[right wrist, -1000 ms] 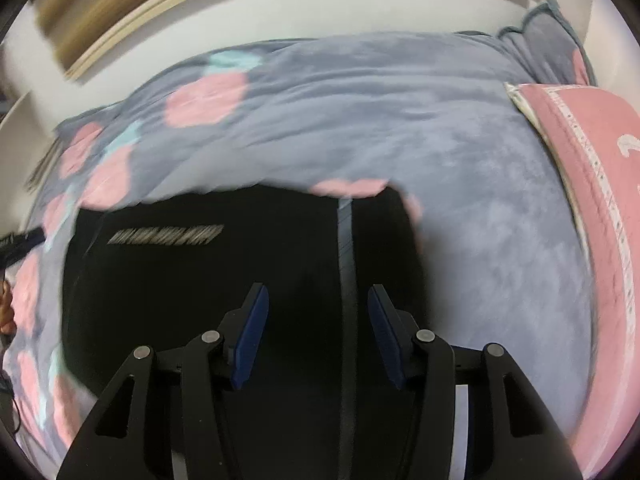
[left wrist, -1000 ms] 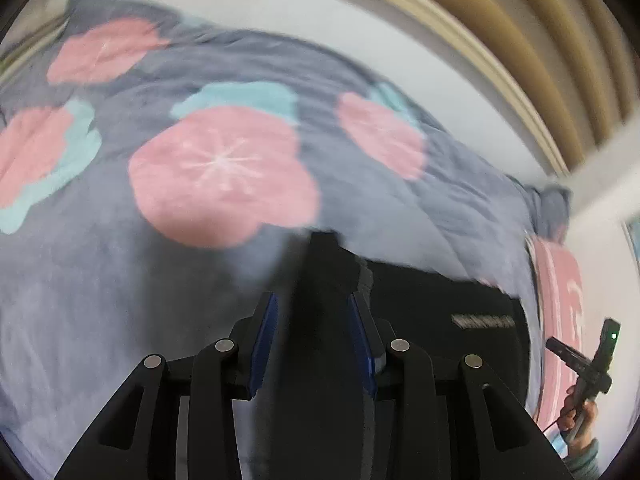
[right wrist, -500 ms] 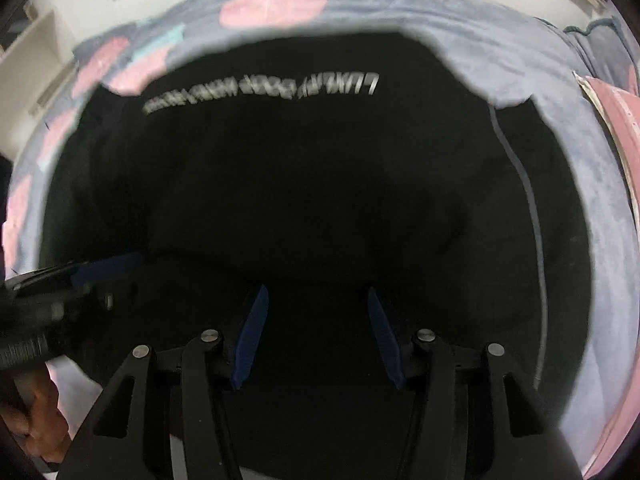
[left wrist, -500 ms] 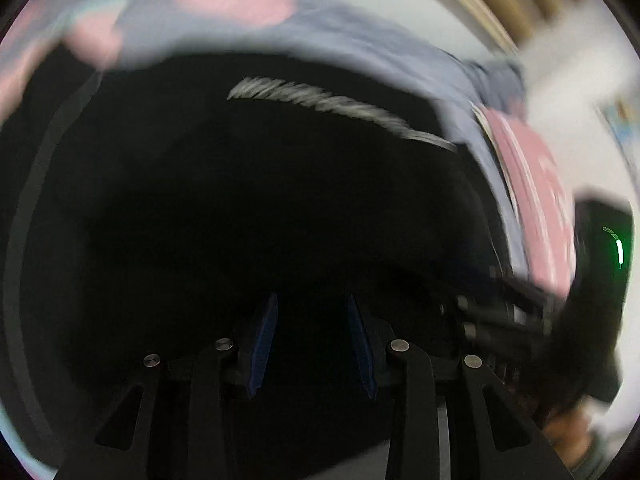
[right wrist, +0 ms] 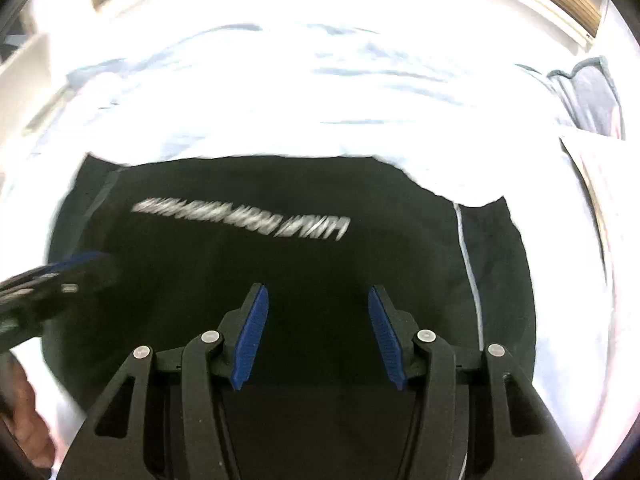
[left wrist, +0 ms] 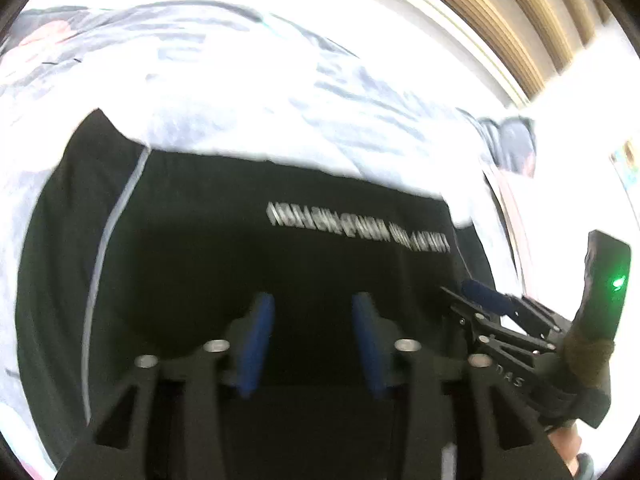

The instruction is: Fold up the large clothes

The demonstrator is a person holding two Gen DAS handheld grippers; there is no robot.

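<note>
Left gripper (left wrist: 306, 334) hovers with its blue-padded jaws apart and nothing between them, low over the near edge of the black soft-knit garment with a blurred white line of lettering (left wrist: 256, 264), likely lined up to pinch that hem for a fold. Centre: the garment lies spread flat on the pale, overexposed quilted bedspread (left wrist: 248, 92), matte cloth with a thin grey seam stripe (right wrist: 470, 276) curving down its right side. Right gripper (right wrist: 316, 334), black frame with ribbed blue pads, also stands apart and empty over the same near edge, beside the left one.
</note>
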